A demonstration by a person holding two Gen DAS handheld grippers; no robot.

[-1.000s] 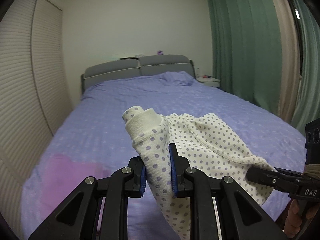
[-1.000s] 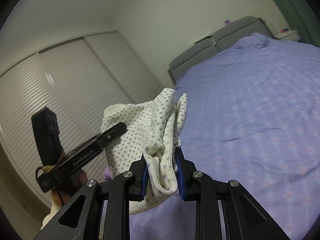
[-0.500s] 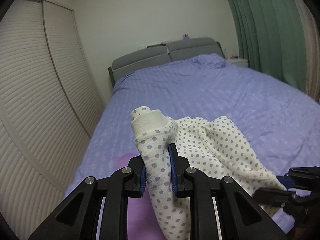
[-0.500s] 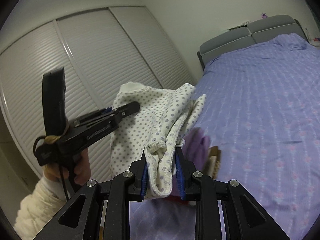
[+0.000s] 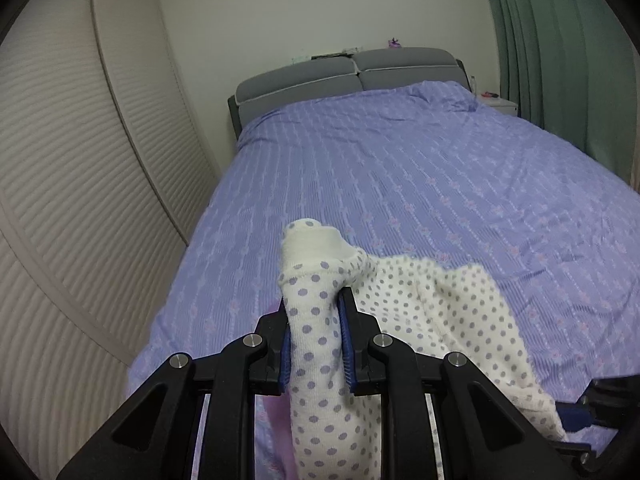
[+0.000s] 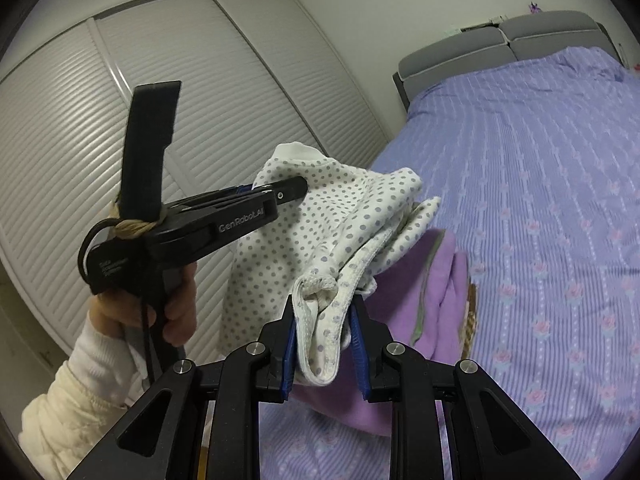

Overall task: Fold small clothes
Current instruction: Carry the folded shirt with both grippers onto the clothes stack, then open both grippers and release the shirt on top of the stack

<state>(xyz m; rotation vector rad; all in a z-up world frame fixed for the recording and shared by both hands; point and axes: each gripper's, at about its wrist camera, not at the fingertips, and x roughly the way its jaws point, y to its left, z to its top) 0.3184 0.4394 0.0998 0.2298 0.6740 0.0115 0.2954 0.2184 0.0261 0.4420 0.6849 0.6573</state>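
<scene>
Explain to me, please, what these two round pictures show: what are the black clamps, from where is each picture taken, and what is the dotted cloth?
A person holds one two-finger gripper in each hand; each carries a forward-looking fisheye camera. The left gripper is shut on the dotted garment. The right gripper is shut on another edge of it, so it hangs stretched between them above the purple bed. The right camera also sees the person's left hand and a purple folded cloth lying on the bed.
</scene>
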